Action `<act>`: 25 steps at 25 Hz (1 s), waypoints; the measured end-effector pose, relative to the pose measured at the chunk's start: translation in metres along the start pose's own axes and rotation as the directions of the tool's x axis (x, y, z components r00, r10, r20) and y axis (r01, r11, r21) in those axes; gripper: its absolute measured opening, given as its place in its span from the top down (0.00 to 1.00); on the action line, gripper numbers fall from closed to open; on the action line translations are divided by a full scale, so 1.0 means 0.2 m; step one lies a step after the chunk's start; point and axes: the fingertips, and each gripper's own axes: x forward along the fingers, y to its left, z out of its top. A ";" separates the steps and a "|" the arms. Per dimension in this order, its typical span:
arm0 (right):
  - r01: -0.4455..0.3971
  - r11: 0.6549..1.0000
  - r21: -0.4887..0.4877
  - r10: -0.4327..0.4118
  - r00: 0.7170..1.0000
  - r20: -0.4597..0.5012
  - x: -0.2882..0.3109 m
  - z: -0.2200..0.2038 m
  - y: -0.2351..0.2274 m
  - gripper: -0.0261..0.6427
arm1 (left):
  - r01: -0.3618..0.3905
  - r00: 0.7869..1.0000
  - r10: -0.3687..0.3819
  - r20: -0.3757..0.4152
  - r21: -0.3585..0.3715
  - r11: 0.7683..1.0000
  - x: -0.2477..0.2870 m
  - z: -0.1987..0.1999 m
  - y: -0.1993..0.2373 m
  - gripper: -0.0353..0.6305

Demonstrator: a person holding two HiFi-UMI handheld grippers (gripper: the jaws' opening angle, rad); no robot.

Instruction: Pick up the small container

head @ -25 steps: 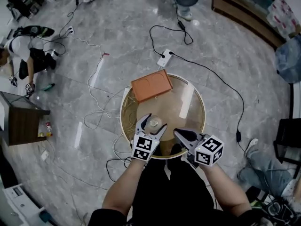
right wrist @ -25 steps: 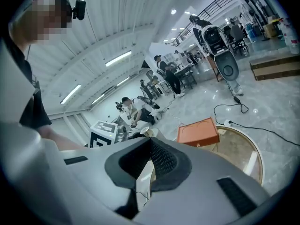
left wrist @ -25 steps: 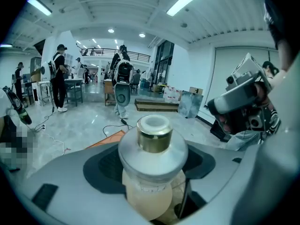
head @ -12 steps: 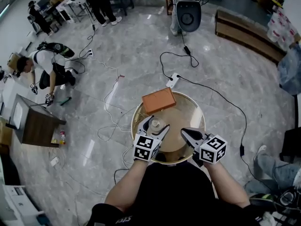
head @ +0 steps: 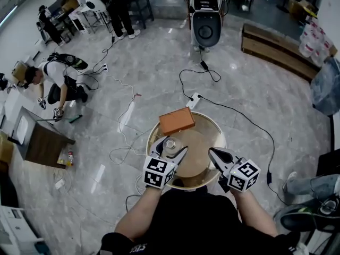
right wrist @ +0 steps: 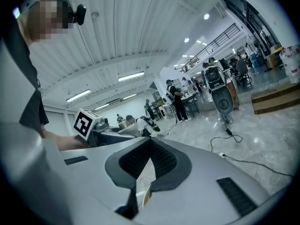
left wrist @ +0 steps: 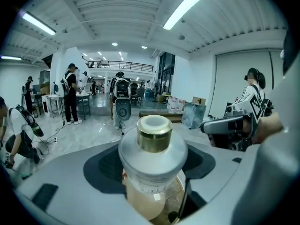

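Note:
The small container point(head: 169, 144) is a white jar with a gold neck and a pale cap. My left gripper point(head: 171, 147) is shut on it over the near left part of the round wooden table point(head: 204, 137). In the left gripper view the small container point(left wrist: 152, 146) fills the space between the dark pads point(left wrist: 105, 165), with the table top showing below it. My right gripper point(head: 212, 152) is over the table's near right edge, jaws together and nothing in them. In the right gripper view only a thin slit shows between the pads point(right wrist: 161, 158).
An orange flat box point(head: 177, 120) lies at the table's far edge. Cables and a power strip point(head: 194, 100) trail over the marble floor beyond it. A brown cabinet point(head: 40, 139) and a crouching person point(head: 56, 84) are at the left, and a wooden bench point(head: 276, 49) is at the far right.
The head view has risen and takes in more of the room. The left gripper still has the container between its jaws. The right gripper has barely shifted.

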 end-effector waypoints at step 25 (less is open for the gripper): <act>-0.106 0.966 -0.236 0.144 0.978 0.148 -0.12 0.58 0.13 0.94 | -0.099 0.992 0.097 0.086 0.017 0.995 -0.30 0.37 0.01 0.43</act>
